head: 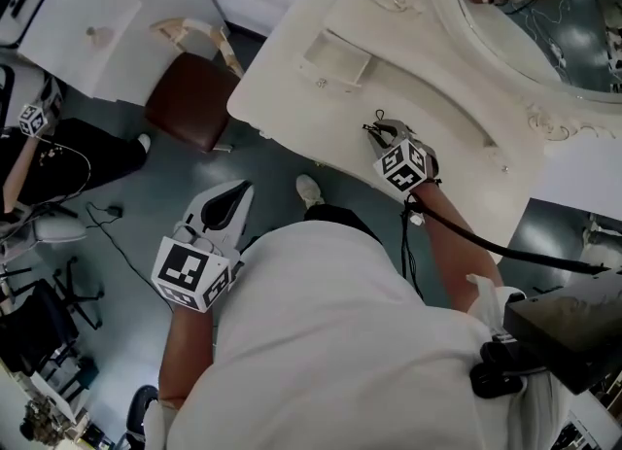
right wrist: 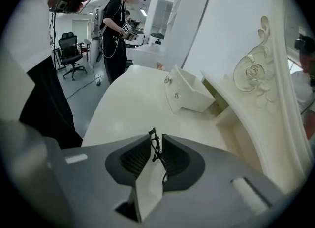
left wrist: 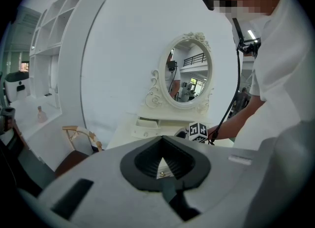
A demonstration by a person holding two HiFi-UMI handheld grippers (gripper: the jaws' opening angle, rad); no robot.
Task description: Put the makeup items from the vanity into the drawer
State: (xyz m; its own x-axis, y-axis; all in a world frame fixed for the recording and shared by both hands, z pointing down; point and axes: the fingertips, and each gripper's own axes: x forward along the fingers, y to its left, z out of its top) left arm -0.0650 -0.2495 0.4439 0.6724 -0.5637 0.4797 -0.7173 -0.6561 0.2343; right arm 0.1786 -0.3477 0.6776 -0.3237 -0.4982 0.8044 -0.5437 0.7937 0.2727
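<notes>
While the left hand-held gripper [head: 241, 190] hangs closed and empty, the right hand-held gripper [head: 381, 128], at its two o'clock, pinches a thin black wire item [right wrist: 155, 144] over the tabletop [head: 292, 84].

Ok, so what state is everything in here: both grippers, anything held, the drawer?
Left gripper: fingers shut, nothing between them, held off to the side of the vanity.
Right gripper: fingers shut on a thin black item, above the vanity top.
Black item: pinched between the fingers, clear of the surface.
Drawer: pulled open.
</notes>
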